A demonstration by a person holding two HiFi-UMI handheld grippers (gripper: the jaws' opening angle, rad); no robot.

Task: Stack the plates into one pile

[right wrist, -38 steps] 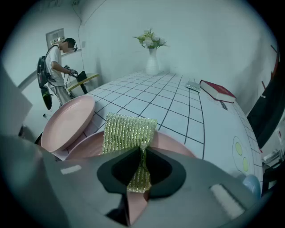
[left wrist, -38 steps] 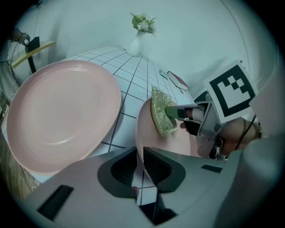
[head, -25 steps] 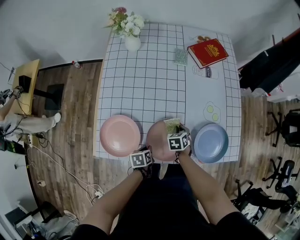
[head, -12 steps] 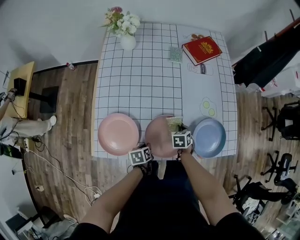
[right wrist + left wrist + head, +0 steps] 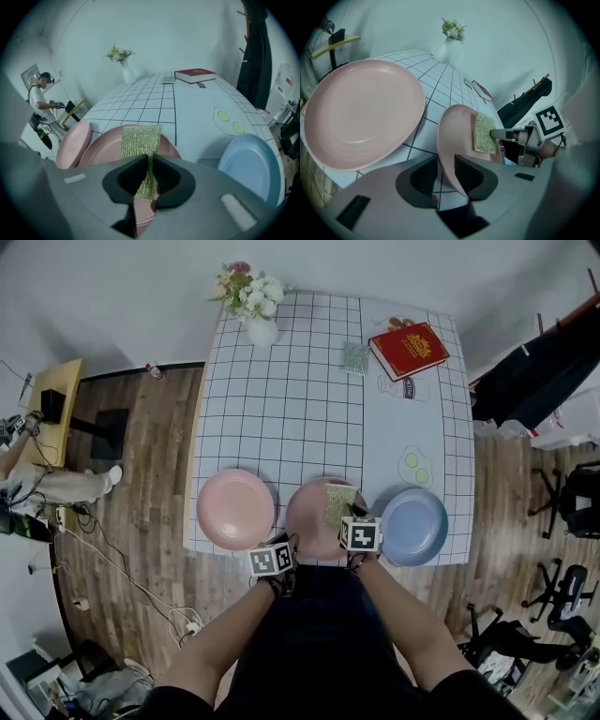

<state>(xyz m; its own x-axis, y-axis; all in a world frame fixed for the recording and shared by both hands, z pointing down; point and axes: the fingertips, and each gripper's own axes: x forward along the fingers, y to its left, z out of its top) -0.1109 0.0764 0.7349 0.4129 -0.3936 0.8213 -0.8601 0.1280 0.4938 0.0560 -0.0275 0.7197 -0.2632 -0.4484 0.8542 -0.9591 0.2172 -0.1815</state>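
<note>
Your left claw (image 5: 446,174): jaws just spread, middle plate (image 5: 457,136) rim loose between. Right claw (image 5: 149,183) pinches green cloth (image 5: 139,140). Pink plate (image 5: 236,510) at 9 o'clock of middle plate, nearer your left.

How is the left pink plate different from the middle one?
The left plate is bare; the middle plate has a green cloth over it. The left plate is paler pink, the middle plate dustier. No tongs touch the left plate; the left tongs, just opening, straddle the middle plate's rim. Both are round.
</note>
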